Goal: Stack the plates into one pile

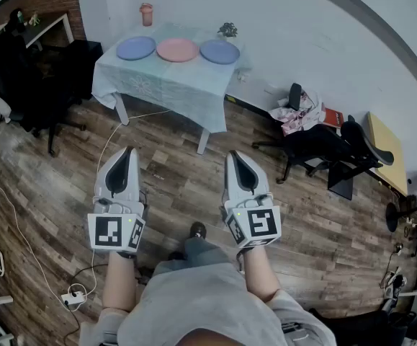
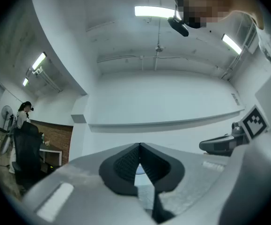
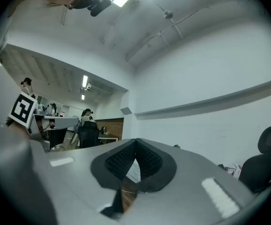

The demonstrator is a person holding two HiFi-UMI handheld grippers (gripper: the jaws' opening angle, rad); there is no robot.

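Observation:
Three plates lie in a row on a far table [image 1: 158, 85] with a pale blue cloth: a blue plate [image 1: 136, 47] at the left, a pink plate [image 1: 177, 50] in the middle and another blue plate [image 1: 220, 51] at the right. None overlaps another. My left gripper [image 1: 126, 152] and right gripper [image 1: 234, 156] are held side by side over the wooden floor, well short of the table. Both are shut with nothing between the jaws. In the left gripper view [image 2: 139, 146] and the right gripper view [image 3: 135, 142] the jaw tips meet and point up at the white wall.
A pink cup [image 1: 146, 14] stands at the table's back left and a small plant [image 1: 228, 29] at its back right. Black office chairs [image 1: 323, 146] stand at the right, a dark chair [image 1: 46, 85] at the left. A white cable [image 1: 21, 229] runs across the wooden floor.

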